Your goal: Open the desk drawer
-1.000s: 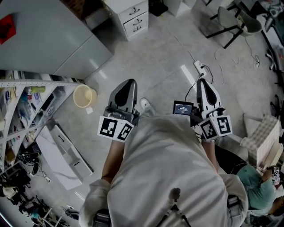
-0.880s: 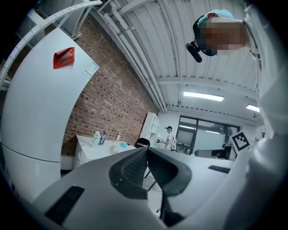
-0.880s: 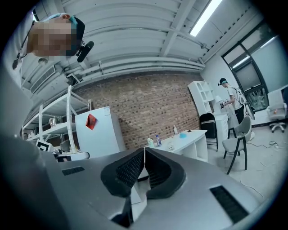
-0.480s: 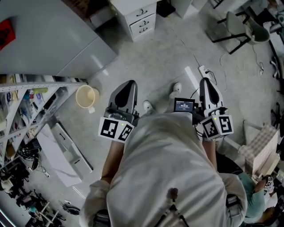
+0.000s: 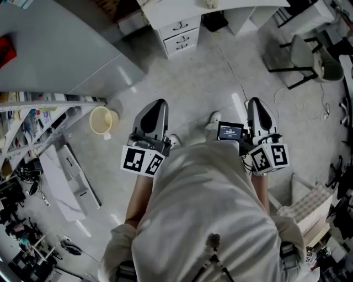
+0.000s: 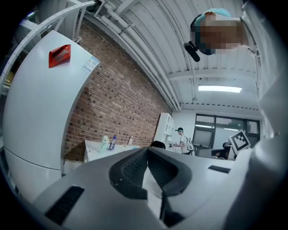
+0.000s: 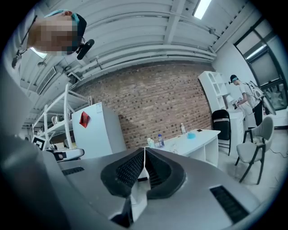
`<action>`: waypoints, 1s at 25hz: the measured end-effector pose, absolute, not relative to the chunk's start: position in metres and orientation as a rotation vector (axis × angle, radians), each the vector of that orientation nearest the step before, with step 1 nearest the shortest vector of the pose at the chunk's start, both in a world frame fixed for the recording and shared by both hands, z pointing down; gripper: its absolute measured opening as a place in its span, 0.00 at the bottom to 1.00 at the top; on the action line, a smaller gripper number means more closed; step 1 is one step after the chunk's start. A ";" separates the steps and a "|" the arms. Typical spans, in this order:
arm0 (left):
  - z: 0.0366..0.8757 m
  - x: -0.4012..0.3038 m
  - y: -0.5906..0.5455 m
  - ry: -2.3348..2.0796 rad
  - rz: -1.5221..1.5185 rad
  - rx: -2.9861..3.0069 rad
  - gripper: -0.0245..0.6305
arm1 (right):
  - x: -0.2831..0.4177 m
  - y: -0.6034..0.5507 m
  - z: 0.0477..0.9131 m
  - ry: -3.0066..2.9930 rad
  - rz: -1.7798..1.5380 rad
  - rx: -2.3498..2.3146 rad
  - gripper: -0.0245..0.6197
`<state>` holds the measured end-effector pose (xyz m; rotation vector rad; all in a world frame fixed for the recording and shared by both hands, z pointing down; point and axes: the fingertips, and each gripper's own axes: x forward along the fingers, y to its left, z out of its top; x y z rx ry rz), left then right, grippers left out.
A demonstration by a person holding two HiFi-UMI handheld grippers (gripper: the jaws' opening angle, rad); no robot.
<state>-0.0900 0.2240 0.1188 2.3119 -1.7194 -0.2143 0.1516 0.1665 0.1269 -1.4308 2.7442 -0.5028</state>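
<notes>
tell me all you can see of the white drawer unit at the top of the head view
The drawer unit is a white, boxy cabinet, seemingly painted metal or laminate, standing upright on the grey floor under the end of a white desk top. At least two stacked drawer fronts show, each with a small dark handle, all shut flush. Nothing else touches it.
</notes>
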 end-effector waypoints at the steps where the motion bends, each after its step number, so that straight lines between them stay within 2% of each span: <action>1: 0.118 -0.082 0.215 -1.737 -0.216 2.299 0.05 | 0.160 0.154 0.127 2.757 -0.505 -1.412 0.08; 14: 0.117 0.029 0.128 -1.900 -0.258 2.159 0.05 | 0.250 0.029 0.136 2.897 -0.525 -1.176 0.08; 25: 0.141 0.011 0.094 -1.921 -0.239 2.065 0.05 | 0.231 -0.013 0.160 2.953 -0.596 -1.123 0.08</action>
